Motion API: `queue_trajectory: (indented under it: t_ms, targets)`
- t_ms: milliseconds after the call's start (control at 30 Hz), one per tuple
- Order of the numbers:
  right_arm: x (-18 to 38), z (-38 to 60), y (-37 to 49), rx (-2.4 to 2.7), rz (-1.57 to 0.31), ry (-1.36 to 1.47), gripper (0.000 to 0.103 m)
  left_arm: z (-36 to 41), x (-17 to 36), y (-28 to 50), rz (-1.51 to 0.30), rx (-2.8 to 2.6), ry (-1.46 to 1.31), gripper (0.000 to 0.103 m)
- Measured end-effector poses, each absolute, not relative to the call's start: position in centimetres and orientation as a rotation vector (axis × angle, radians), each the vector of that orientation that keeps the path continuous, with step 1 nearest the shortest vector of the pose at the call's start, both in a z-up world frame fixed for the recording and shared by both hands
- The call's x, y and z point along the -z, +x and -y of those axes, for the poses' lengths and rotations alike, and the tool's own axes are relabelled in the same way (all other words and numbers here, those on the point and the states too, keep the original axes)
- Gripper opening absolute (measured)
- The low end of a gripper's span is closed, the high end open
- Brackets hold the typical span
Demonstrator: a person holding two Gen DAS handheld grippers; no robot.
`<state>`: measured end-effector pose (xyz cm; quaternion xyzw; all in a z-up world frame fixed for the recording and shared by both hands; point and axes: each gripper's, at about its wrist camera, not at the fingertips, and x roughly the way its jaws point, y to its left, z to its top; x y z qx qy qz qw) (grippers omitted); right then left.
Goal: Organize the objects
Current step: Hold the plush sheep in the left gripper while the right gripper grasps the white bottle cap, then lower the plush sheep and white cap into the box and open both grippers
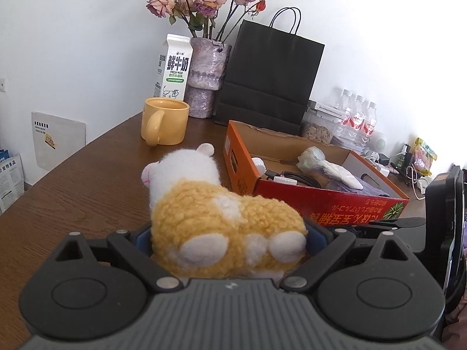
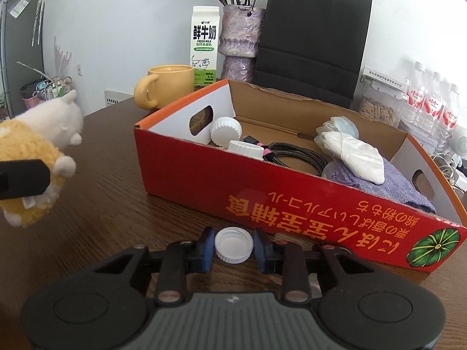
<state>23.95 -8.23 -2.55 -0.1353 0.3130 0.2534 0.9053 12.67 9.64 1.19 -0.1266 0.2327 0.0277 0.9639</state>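
Brown wooden table (image 2: 102,204) against a white wall, with a red box (image 2: 292,204) as the hub.

Left gripper (image 1: 229,237) pinches a yellow-and-white plush (image 1: 221,221) by its rear, held left of the box and off the tabletop. Right gripper (image 2: 233,246) has its blue fingers (image 2: 207,248) closed on a white cap (image 2: 233,244) just in front of the box's front wall. Inside the box lie more white caps (image 2: 226,128), a black cable (image 2: 294,154), crumpled tissue (image 2: 353,151) and a purple cloth (image 2: 388,180). Behind the box stand a yellow mug (image 2: 166,86), milk carton (image 2: 205,46), vase (image 2: 240,40) and black bag (image 2: 312,43); water bottles (image 2: 432,105) stand behind it to the right.
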Motion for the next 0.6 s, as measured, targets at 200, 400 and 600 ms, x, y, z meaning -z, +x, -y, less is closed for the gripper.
queue_trajectory:
  t_ms: [200, 400, 600]
  targets:
    - [2.3, 8.5, 23.7, -0.538, -0.635, -0.258, 0.027, -9.4, -1.5, 12.8, -0.468, -0.056, -0.248, 0.096]
    - [0.8, 9.4, 23.0, -0.555, -0.582, -0.228, 0.027, -8.9, -2.3, 13.1, -0.451, -0.052, -0.233, 0.097]
    - [-1.4, 10.9, 22.5, -0.567, -0.506, -0.194, 0.027, -7.6, -3.5, 14.1, -0.424, -0.038, -0.211, 0.097]
